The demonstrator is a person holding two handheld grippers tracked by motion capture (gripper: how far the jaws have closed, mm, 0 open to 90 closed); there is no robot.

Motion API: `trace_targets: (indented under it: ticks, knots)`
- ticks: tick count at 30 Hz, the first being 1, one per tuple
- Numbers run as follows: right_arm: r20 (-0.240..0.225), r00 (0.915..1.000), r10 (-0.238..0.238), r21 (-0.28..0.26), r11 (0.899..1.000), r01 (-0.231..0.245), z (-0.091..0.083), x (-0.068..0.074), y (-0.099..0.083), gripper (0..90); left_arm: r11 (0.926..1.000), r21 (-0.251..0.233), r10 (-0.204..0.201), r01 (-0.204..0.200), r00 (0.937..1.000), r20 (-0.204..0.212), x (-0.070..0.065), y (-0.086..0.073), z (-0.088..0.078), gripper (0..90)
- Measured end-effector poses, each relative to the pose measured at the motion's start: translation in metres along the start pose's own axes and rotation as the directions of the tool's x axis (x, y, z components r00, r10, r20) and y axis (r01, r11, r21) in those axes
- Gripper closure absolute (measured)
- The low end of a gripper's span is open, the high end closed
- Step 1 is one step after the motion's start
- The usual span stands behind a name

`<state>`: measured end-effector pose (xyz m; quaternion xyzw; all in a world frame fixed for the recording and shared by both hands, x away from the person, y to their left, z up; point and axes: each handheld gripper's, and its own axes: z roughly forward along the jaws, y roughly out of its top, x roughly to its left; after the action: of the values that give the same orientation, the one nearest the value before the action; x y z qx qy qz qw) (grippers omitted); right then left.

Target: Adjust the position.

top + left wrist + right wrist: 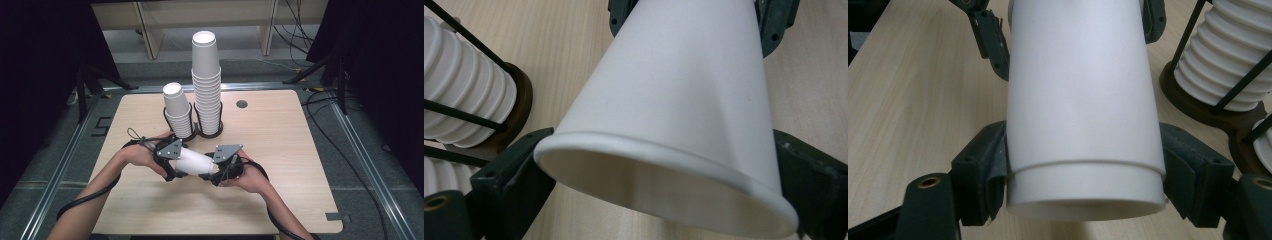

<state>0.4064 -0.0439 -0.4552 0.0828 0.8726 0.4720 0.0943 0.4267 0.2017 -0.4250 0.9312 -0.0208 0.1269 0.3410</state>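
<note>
Nested white cups (pixel 1083 115), second cup's bottom edge in right gripper view

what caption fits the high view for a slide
Both grippers hold a white paper cup sideways before two cup stacks.

Two stacks of white paper cups stand at the far middle of the table (pixel 300 165): a tall stack (pixel 206 82) on the right and a short stack (pixel 178 111) just left of it, both in one dark wire holder (pixel 200 132) with two rings. The cups in each stack are too many and too tightly nested to count. Nearer, there are two grippers, the left gripper (pixel 169 161) and the right gripper (pixel 223 165), with nested white cups (pixel 194 161) lying between them; the right gripper view shows at least two there, one inside the other.
</note>
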Motion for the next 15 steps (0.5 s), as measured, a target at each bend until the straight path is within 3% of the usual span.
trace_targets:
  ticks: [2,4,6,8,9,12,13,14,15]
  knots:
    - [0.002,0.9998,0.02,0.009,1.0,-0.02,-0.001,0.001,0.0,27.0,1.0,-0.003,0.009,-0.009,1.0,0.0,0.0,0.0,-0.001,7.2]
    - [-0.002,0.9998,-0.019,-0.011,1.0,0.019,0.0,-0.002,0.0,27.0,0.9999,-0.007,0.014,-0.014,0.9999,-0.002,0.001,0.001,-0.001,7.8]
    - [-0.006,0.9997,0.025,-0.003,1.0,-0.025,-0.002,0.0,-0.001,26.6,1.0,-0.002,0.002,-0.002,1.0,-0.002,0.001,0.001,-0.002,8.4]
    - [-0.003,0.9997,0.023,-0.008,1.0,-0.023,-0.002,-0.001,-0.001,26.4,0.9998,0.009,0.02,-0.02,0.9998,-0.003,0.002,0.002,-0.004,9.0]
    - [-0.007,1.0,-0.007,-0.018,1.0,0.007,-0.001,-0.004,-0.001,26.3,0.9995,-0.004,0.031,-0.031,0.9995,-0.005,0.001,0.003,-0.005,9.4]
    - [-0.012,0.9999,-0.004,-0.017,1.0,0.004,0.0,-0.004,0.0,26.0,0.9978,0.017,0.063,-0.063,0.998,-0.007,0.002,0.005,-0.008,10.5]
    - [-0.013,0.9999,-0.007,-0.019,1.0,0.006,0.001,-0.005,0.0,25.8,0.9984,0.015,0.055,-0.055,0.9984,-0.008,0.001,0.005,-0.008,11.0]
    - [-0.015,0.9999,0.006,-0.012,1.0,-0.006,0.0,-0.004,0.001,25.7,0.9965,0.039,0.075,-0.074,0.9971,-0.013,0.002,0.007,-0.011,11.5]
    - [-0.012,0.9998,0.018,-0.011,1.0,-0.018,0.0,-0.004,0.001,25.3,0.9968,0.025,0.076,-0.076,0.997,-0.013,0.001,0.008,-0.011,12.0]
